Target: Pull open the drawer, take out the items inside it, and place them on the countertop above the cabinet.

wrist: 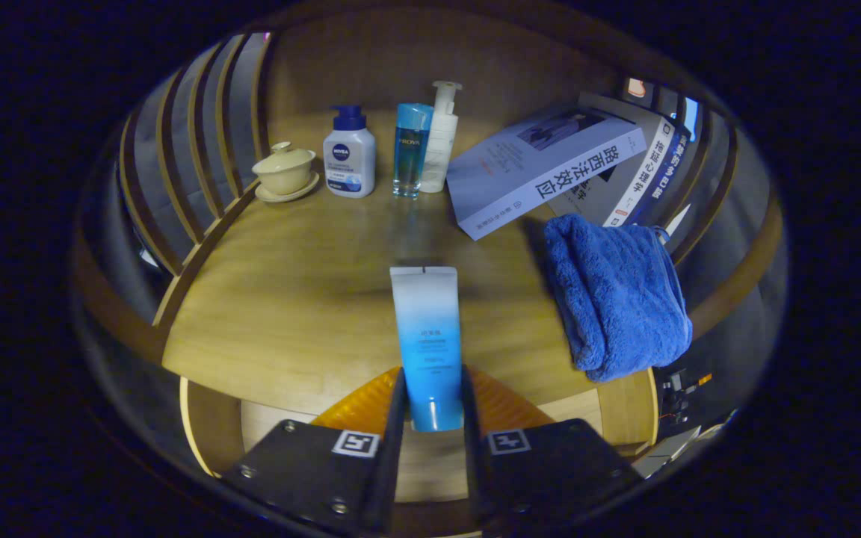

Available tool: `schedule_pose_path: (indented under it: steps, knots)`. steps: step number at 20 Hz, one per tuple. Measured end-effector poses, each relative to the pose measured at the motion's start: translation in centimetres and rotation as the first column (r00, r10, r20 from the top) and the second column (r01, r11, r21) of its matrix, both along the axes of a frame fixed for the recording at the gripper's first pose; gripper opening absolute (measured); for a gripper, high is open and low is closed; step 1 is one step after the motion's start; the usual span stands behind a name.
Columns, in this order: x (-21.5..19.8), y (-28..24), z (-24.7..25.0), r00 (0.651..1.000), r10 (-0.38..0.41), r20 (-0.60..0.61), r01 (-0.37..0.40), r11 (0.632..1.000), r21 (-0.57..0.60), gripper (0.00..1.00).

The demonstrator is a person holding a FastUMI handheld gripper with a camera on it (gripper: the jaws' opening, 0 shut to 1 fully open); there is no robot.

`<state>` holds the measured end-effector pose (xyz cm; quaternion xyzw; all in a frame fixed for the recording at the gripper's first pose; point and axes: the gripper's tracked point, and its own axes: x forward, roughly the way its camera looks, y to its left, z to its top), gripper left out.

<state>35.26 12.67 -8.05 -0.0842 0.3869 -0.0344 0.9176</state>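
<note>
My gripper (430, 400) is shut on a white-to-blue squeeze tube (426, 329), both fingers pressing on its lower blue end. The tube points forward over the wooden countertop (288, 299), its white crimped end farthest from me. A folded blue towel (613, 295) lies on the countertop to the right of the tube. Below the countertop's front edge, behind the fingers, part of the open wooden drawer (214, 426) shows with an orange object (359, 407) in it.
At the back of the countertop stand a lidded cream cup on a saucer (285, 172), a white pump bottle with a blue cap (350, 153), a blue glass bottle (410, 149) and a white pump bottle (442, 138). Books (542, 172) lean at back right. Wooden slats (191, 157) fence the left side.
</note>
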Motion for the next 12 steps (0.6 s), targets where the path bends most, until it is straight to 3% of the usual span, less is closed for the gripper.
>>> schedule_pose_path:
  steps: [6, 12]
  knots:
    - [-1.5, 0.8, 1.9, 0.997, -0.009, 0.083, 0.006, 0.999, 0.033, 0.39]
    - [-6.7, 0.6, 4.5, 0.976, -0.036, 0.213, 0.028, 0.999, 0.039, 0.39]
